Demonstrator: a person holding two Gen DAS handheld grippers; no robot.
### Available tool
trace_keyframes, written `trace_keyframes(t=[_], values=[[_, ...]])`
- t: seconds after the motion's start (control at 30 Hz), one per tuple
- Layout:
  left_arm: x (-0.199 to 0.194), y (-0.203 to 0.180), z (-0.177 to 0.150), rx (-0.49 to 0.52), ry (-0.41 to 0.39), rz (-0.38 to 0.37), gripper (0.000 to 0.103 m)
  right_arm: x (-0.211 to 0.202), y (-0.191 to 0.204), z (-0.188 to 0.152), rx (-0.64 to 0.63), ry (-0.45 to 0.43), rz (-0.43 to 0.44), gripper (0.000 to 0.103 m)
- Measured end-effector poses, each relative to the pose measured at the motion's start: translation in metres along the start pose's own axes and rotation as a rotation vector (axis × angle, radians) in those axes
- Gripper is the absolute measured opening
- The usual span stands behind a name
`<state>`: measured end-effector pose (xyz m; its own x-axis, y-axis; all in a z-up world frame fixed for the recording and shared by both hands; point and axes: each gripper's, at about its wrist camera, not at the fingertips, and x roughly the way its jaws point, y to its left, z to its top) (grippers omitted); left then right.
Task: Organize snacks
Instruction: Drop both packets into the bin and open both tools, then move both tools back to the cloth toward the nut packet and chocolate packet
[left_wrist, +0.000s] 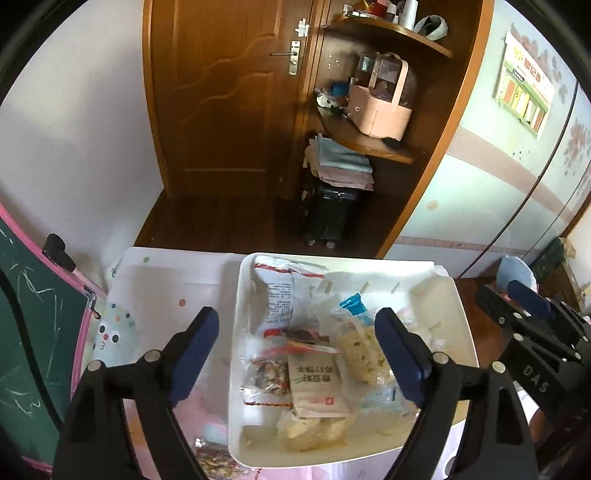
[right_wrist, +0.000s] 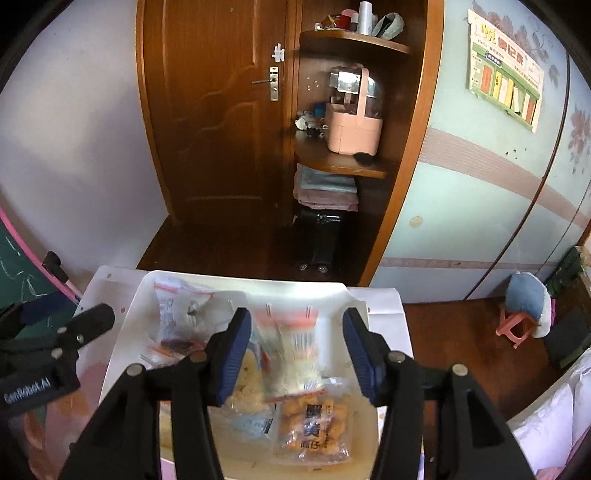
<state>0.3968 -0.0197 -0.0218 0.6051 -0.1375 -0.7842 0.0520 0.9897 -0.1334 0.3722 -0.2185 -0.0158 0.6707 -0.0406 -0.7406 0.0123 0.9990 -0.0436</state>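
White tray (left_wrist: 463, 325) sits on the counter (left_wrist: 155, 280), which is covered with a pale spotted sheet, and most of the snacks look gathered in it already. Seen from the left wrist: a white printed bag (left_wrist: 279, 295) at the tray's far left, a blue-topped packet (left_wrist: 352, 304) near the middle, a brown paper packet (left_wrist: 316, 384) lying over a red-trimmed clear one (left_wrist: 266, 376), a pouch of pale chunks (left_wrist: 364, 354) to its right, and a bag of pale pieces (left_wrist: 310, 430) against the near rim. Right wrist view adds an orange snack packet (right_wrist: 314, 421) in the near right part and a clear bag with a red strip (right_wrist: 295, 354) above it. Left tool (left_wrist: 295, 354) hangs over the tray's left half with jaws wide apart, nothing between the pads. Right tool (right_wrist: 295, 358) hovers over the right half, jaws apart; the clear bag shows in the gap, but the pads do not look pressed on it, so I judge it loose. One patterned packet (left_wrist: 218, 459) lies outside the tray, just beside its near left corner on the counter. Judgement: collecting is nearly done; left are that stray packet and perhaps tidying the overlapping pile. The bottom of the heap is hidden.
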Motion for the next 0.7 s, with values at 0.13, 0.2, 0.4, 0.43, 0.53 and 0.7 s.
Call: trace_keyframes(t=[0.13,0.2,0.4,0.43,0.53,0.7], values=[[-0.008,0.007,-0.005,0.016,-0.011,0.015,0.086,-0.007,-0.006,-0.005,0.013,0.005,0.024,0.052],[-0.012,0.009,-0.007,0.021,-0.012,0.023,0.086,-0.011,-0.009,-0.007,0.016,0.008,0.028,0.052],[-0.025,0.019,-0.017,0.026,0.004,0.047,0.086,-0.027,-0.012,-0.018,0.007,0.013,0.017,0.052],[-0.028,0.020,-0.019,0.029,0.005,0.051,0.086,-0.032,-0.012,-0.020,0.001,0.014,0.017,0.052],[-0.043,0.022,-0.027,0.043,-0.002,0.057,0.086,-0.049,-0.011,-0.027,-0.012,0.005,0.018,0.052],[-0.072,0.025,-0.042,0.069,-0.018,0.052,0.086,-0.083,-0.011,-0.042,-0.028,-0.012,0.035,0.052]])
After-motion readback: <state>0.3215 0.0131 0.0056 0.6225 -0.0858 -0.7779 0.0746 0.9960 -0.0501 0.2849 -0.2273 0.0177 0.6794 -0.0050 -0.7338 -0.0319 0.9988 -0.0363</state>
